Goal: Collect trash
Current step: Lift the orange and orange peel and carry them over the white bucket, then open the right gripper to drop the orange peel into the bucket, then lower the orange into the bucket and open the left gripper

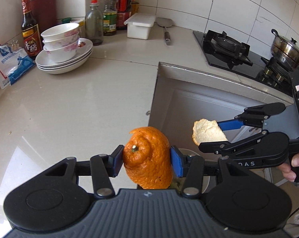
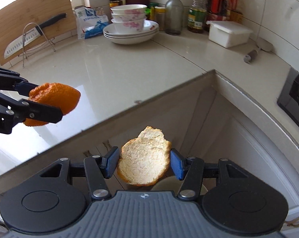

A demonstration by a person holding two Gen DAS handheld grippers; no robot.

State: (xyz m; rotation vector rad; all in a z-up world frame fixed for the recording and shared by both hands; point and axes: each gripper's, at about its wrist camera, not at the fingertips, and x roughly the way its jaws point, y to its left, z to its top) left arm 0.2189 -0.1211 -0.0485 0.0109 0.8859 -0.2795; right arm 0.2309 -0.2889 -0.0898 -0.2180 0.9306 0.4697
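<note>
- My left gripper (image 1: 147, 161) has its two blue pads closed partway onto a large curled piece of orange peel with the green stem nub (image 1: 148, 157); the peel sits squarely between the pads, skin side facing me, hanging a little below them
- That piece is held in the air at the near edge of the glossy beige stone countertop (image 1: 74, 103), just left of the counter's inner corner
- My right gripper (image 2: 144, 165) is likewise closed partway on a smaller cupped piece of orange peel, white pith showing (image 2: 144, 162), touching both pads
- This second piece hangs off the counter, in front of the pale cabinet door (image 2: 238, 138), to the right of the first
- From the left wrist view the right gripper (image 1: 218, 133) comes in from the right, well apart from mine
- Far on the counter: stacked white floral bowls on plates (image 1: 62, 47)
</note>
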